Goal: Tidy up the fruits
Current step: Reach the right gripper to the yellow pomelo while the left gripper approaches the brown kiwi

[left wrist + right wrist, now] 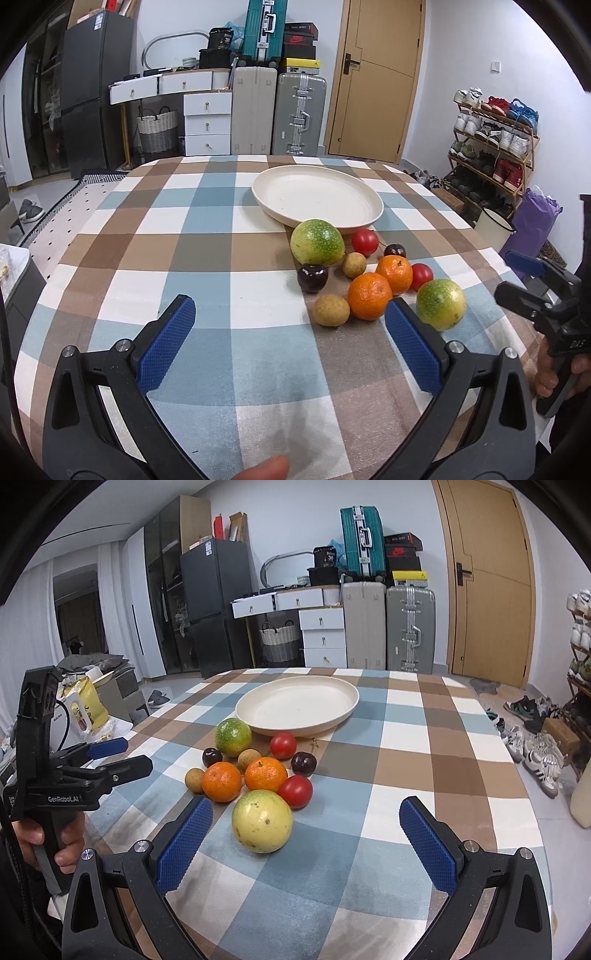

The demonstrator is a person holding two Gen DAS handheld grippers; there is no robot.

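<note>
A cream plate with nothing on it sits at the far middle of the checked tablecloth. In front of it lies a cluster of fruit: two green-yellow round fruits, two oranges, two red tomatoes, dark plums and small brown fruits. My left gripper is open, low over the cloth, just left of the cluster. My right gripper is open; the nearest yellow-green fruit lies between its fingers, untouched.
The table edge curves away on both sides. Suitcases, white drawers and a wooden door stand behind. A shoe rack is on the right. A hand holds each gripper handle.
</note>
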